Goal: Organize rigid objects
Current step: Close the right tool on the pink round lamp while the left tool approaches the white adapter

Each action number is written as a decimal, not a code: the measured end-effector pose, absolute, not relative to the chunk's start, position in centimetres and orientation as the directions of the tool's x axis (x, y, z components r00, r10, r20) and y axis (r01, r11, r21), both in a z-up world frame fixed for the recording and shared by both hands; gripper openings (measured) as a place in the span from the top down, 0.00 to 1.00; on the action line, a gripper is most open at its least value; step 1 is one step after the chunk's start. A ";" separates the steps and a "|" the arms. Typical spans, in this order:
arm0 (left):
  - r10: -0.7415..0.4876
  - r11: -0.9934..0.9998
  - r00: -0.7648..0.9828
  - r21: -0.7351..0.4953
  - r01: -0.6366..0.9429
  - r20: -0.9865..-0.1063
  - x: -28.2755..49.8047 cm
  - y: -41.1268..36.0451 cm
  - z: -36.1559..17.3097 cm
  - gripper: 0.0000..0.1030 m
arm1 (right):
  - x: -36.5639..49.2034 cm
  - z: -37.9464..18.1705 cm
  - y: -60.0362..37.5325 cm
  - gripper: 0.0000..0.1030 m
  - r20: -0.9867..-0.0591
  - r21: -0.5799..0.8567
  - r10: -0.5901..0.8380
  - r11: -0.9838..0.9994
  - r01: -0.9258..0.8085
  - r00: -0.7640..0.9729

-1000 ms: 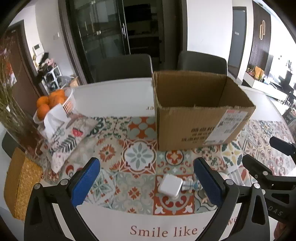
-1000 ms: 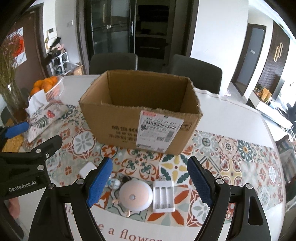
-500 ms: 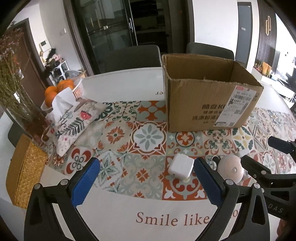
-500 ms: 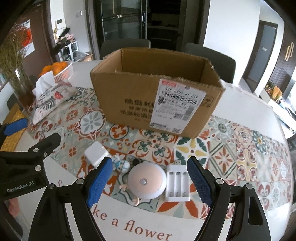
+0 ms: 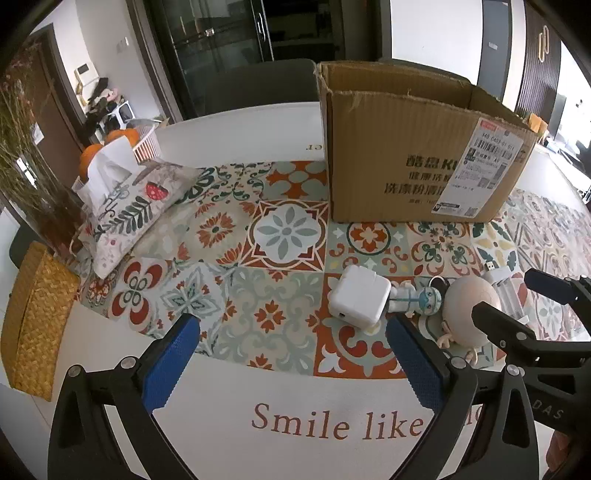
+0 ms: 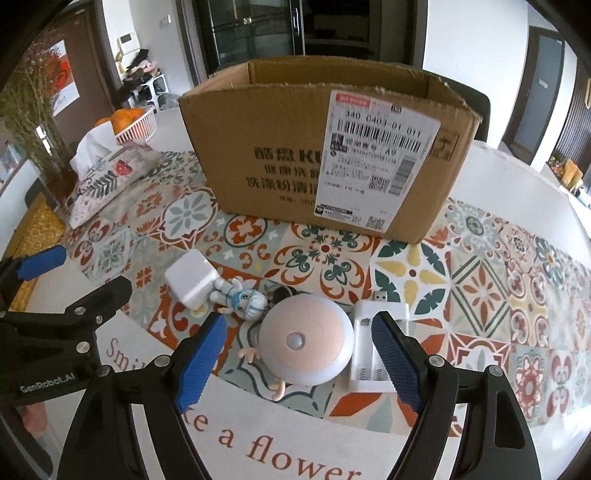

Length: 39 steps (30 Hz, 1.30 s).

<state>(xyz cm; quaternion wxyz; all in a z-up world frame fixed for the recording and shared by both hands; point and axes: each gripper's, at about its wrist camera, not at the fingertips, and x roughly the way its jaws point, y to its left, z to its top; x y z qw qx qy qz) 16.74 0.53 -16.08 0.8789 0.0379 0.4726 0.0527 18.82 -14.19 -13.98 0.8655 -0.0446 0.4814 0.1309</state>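
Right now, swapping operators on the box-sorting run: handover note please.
Left gripper: open, empty, low over the mat, white charger cube just ahead.
Right gripper: empty, jaws closing around the round pink lamp, pads not yet touching.
Figurine and battery charger lie beside the lamp.
Cardboard box stands behind.
Done: nothing lifted.
Left: move all four into the box, probably.

Bright dining room, daylight from the right.
White walls, a dark glass-door cabinet, grey chairs behind the round white surface, dark wooden doors.
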 end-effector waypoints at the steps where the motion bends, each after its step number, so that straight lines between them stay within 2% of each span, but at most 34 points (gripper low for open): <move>1: 0.129 0.991 0.545 0.116 -0.059 -0.828 16.7 0.6 -16.3 0.00 | 18.9 -14.3 -14.2 0.24 -0.847 0.054 0.188 0.961 -0.270 0.497; 23: 0.159 0.987 0.482 0.139 -0.077 -0.861 17.1 1.2 -19.7 0.00 | 20.3 -19.0 -13.9 0.27 -0.880 0.031 0.155 0.962 -0.270 0.450; 39: 0.166 0.986 0.448 0.132 -0.106 -0.879 17.4 2.8 -20.7 0.00 | 20.4 -19.1 -11.8 0.25 -0.888 0.017 0.164 0.946 -0.325 0.430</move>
